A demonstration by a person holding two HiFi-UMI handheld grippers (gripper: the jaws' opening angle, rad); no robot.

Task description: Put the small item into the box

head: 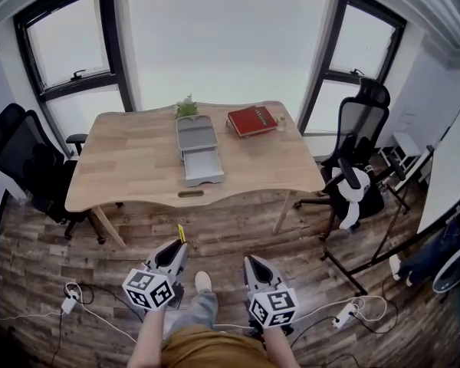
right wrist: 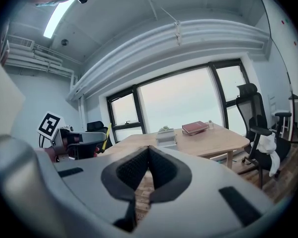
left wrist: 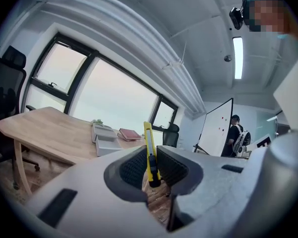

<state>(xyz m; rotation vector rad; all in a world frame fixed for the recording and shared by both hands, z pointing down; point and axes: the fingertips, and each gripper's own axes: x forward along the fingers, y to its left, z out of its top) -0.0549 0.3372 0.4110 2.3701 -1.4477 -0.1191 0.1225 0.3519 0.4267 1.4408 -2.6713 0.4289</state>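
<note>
Left hand-held gripper (head: 179,248): clamped on yellow utility knife (left wrist: 149,152)
Right hand-held gripper (head: 251,264): jaws together, nothing between
Grey box (head: 199,150): on bench (head: 130,163), well apart from both

Left tool (head: 179,247) grips a yellow cutter (left wrist: 149,148); right tool (head: 251,261) is closed.

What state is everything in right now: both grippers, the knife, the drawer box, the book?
left gripper: shut on the utility knife.
utility knife: clamped, sticking out past the jaws.
right gripper: shut, nothing between the jaws.
drawer box: on the table, drawer pulled out.
red book: closed, lying flat on the table.
</note>
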